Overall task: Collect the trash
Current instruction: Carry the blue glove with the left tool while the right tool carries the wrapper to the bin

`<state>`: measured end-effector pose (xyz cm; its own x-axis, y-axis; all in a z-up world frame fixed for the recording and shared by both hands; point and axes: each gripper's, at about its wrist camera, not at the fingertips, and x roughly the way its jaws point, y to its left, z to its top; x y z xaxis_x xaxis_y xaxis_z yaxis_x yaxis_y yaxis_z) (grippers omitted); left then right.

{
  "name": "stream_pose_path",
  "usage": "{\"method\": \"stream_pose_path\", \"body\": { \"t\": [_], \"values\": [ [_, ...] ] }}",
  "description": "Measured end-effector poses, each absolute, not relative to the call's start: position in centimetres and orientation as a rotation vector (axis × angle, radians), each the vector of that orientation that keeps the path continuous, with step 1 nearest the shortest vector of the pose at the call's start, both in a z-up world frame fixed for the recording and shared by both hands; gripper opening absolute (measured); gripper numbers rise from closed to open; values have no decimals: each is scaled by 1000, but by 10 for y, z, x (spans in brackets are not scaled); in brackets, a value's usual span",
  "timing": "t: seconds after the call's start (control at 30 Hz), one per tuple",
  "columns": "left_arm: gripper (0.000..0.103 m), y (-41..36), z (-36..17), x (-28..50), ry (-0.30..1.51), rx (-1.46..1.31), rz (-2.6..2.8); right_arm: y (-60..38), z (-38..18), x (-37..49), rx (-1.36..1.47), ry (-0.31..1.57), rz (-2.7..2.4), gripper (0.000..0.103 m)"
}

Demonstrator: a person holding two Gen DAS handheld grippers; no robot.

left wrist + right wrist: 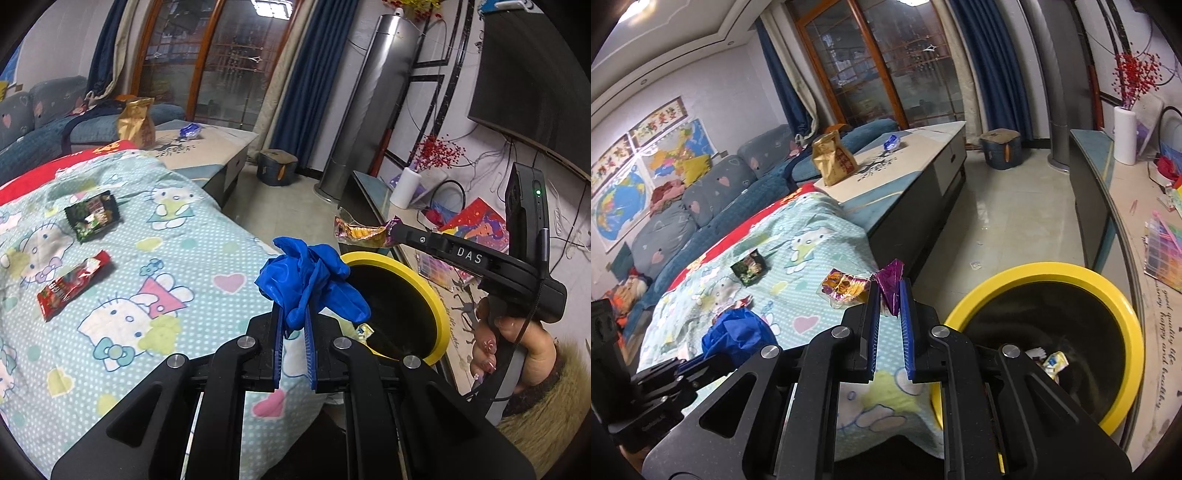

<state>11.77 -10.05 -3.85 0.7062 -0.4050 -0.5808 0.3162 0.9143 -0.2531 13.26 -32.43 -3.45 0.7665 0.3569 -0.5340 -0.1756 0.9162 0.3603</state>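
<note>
My left gripper is shut on a crumpled blue glove, held just left of the yellow-rimmed bin. My right gripper is shut on a purple and orange snack wrapper, which hangs in the air beyond the bin in the left wrist view. The bin stands at the right of the bed, with some trash at its bottom. A red wrapper and a dark green packet lie on the cartoon-cat bedspread. The blue glove also shows low at left in the right wrist view.
A low table beyond the bed carries a gold bag and a small blue wrapper. A sofa runs along the left wall. A cabinet with a paper roll lines the right side. A person's hand grips the right tool.
</note>
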Motion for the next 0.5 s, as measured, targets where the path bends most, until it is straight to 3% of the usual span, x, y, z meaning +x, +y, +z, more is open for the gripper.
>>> {"method": "stream_pose_path", "body": {
  "t": [0.5],
  "values": [
    [10,-140,-31,118,659,-66,-481,-375,-43,125,302,648,181,7]
  ]
}}
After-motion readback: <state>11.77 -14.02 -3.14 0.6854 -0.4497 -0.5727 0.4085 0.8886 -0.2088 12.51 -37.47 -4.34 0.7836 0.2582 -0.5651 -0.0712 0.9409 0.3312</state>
